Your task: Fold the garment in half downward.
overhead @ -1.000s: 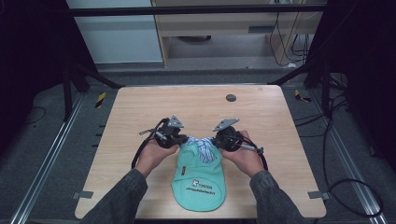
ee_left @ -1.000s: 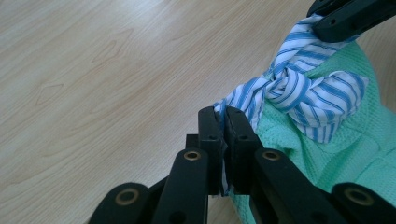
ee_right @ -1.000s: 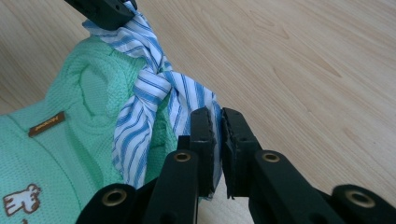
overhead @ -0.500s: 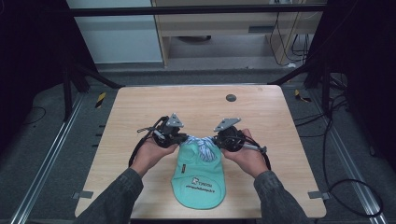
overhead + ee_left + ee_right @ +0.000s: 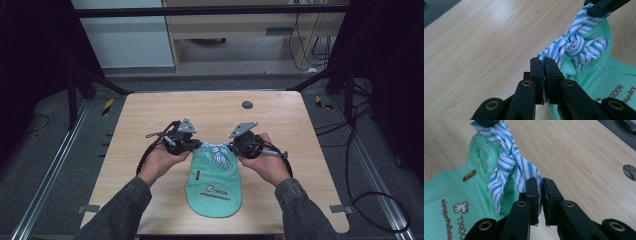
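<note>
Striped tie [image 5: 574, 46] knotted on green bag [image 5: 214, 182], left gripper [image 5: 543, 62] and right gripper [image 5: 539, 182] each clamped on an end

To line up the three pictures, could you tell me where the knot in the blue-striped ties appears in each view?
High view: knot at centre, between both grippers, at the green pouch's top.
Left gripper view: upper right.
Right gripper view: upper centre-left.
Shared landmark: the pouch's printed logo.
</note>
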`<state>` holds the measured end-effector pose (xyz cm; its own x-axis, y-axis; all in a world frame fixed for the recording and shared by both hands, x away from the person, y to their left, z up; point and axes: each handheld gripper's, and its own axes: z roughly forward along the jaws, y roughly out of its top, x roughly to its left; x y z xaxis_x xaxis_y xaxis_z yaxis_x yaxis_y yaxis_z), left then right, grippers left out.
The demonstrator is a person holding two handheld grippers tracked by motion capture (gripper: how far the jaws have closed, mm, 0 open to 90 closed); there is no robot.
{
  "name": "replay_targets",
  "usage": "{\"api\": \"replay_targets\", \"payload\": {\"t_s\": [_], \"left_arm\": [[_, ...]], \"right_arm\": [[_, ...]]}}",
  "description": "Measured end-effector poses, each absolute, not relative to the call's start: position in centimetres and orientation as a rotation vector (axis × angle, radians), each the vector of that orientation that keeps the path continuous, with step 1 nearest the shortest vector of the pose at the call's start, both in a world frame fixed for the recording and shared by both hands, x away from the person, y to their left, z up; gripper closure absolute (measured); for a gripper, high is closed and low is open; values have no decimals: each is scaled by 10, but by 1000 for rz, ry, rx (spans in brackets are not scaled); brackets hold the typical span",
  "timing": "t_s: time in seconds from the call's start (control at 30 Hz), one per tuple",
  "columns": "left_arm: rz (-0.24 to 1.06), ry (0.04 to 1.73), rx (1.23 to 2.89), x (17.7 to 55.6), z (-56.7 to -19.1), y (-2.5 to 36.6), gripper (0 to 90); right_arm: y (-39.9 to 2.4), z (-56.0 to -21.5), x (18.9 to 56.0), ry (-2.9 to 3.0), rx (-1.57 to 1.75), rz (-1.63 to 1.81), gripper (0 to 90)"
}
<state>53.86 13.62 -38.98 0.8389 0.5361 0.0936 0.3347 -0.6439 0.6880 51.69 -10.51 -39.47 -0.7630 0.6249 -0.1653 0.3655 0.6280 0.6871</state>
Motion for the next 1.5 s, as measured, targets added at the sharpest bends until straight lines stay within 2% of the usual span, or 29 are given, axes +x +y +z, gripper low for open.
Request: {"api": "replay_targets", "payload": {"t_s": [0.67, 1.5], "left_arm": [[422, 612, 2320, 536, -377, 136, 865], [445, 620, 2314, 539, -376, 139, 864]], "right_arm": [[-105, -380, 517, 2449, 722, 889, 835], [-99, -379, 519, 2444, 700, 881, 833]]}}
